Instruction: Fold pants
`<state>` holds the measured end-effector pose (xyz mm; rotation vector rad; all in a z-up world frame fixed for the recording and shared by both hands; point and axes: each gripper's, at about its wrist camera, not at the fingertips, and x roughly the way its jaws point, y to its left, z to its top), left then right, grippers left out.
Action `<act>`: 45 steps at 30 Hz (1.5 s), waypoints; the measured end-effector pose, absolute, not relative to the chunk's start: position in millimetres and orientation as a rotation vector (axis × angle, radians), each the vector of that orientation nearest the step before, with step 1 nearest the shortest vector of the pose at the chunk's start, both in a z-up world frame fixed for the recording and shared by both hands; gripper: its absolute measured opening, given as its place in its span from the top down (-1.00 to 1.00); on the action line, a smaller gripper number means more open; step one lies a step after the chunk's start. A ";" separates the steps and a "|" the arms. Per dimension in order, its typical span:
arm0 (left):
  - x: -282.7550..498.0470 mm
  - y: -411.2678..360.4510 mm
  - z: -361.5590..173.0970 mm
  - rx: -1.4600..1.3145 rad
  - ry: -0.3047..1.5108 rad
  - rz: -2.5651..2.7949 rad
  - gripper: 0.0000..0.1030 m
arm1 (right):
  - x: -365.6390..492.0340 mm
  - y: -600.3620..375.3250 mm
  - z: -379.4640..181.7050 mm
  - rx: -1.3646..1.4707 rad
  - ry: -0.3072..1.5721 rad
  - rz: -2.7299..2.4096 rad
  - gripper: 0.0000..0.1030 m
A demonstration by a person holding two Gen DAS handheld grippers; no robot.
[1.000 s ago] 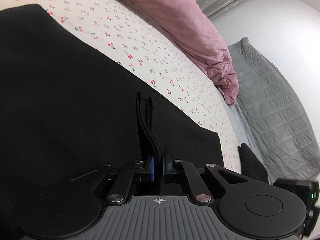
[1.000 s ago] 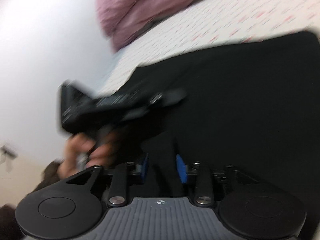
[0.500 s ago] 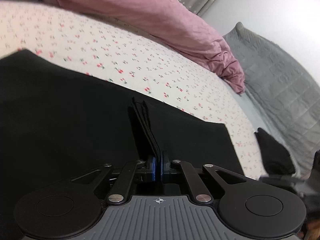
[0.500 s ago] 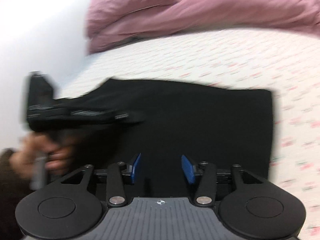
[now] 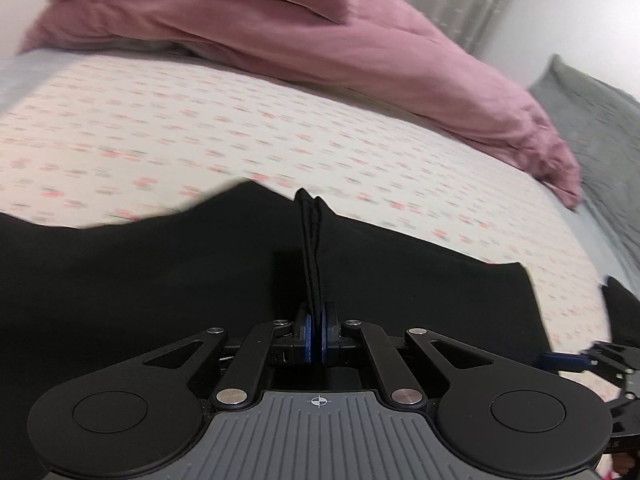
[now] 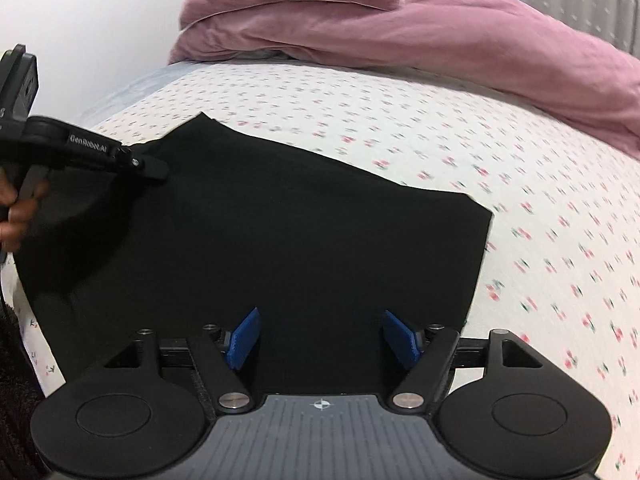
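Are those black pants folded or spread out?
Folded: the pants lie as a short block, one layered edge pinched in the left hand-held gripper.

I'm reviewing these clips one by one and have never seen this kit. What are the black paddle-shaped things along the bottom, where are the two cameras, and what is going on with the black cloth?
No robot here: a person holds a hand-operated claw in each hand, and a wide-angle camera on each looks forward along its two blue-padded fingers. The black paddles are the claw's own body.

In the left-hand view, the left claw is shut on a pinched ridge of the black pants. In the right-hand view, the right claw stands open over the pants, with nothing pressed between its pads; its jaws have just been opening.

The pants lie on a cherry-print bed sheet. A pink duvet is bunched behind. At that view's left edge, the person's hand holds the left claw.
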<state>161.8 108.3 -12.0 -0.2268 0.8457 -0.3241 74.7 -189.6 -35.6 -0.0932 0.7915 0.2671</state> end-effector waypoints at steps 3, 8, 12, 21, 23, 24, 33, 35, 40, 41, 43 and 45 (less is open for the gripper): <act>159.6 138.5 -6.5 -0.206 0.834 -0.246 0.96 | 84.5 -186.1 -38.6 -0.105 0.792 0.284 -0.38; 156.1 184.1 2.3 -0.219 0.821 -0.157 0.96 | 88.6 -176.1 -43.2 -0.107 0.802 0.302 -0.38; 154.1 213.7 5.1 -0.212 0.825 -0.104 0.95 | 92.8 -166.1 -45.8 -0.113 0.805 0.321 -0.40; 154.6 268.7 16.3 -0.160 0.809 0.033 0.95 | 100.5 -157.7 -52.2 -0.121 0.813 0.339 -0.43; 152.8 278.6 17.2 -0.159 0.812 0.060 0.95 | 100.3 -158.5 -52.6 -0.114 0.816 0.340 -0.43; 152.7 284.2 17.6 -0.161 0.812 0.075 0.95 | 100.4 -158.5 -52.8 -0.111 0.816 0.340 -0.43; 161.8 313.5 12.0 -0.108 0.801 0.215 0.94 | 101.4 -149.7 -56.7 -0.122 0.818 0.373 -0.48; 165.4 316.4 6.7 -0.098 0.810 0.244 0.93 | 101.7 -147.3 -57.5 -0.125 0.817 0.376 -0.50; 163.2 313.4 2.4 -0.104 0.794 0.310 0.66 | 103.8 -147.4 -58.0 -0.120 0.818 0.379 -0.50; 160.6 309.9 5.0 -0.112 0.787 0.308 0.43 | 104.3 -148.7 -57.7 -0.108 0.821 0.382 -0.50; 153.1 300.1 11.1 -0.137 0.763 0.262 -0.22 | 100.9 -148.8 -55.6 -0.079 0.827 0.392 -0.50; 143.7 286.1 18.6 -0.151 0.729 0.235 -0.52 | 102.3 -151.9 -54.1 -0.038 0.837 0.404 -0.50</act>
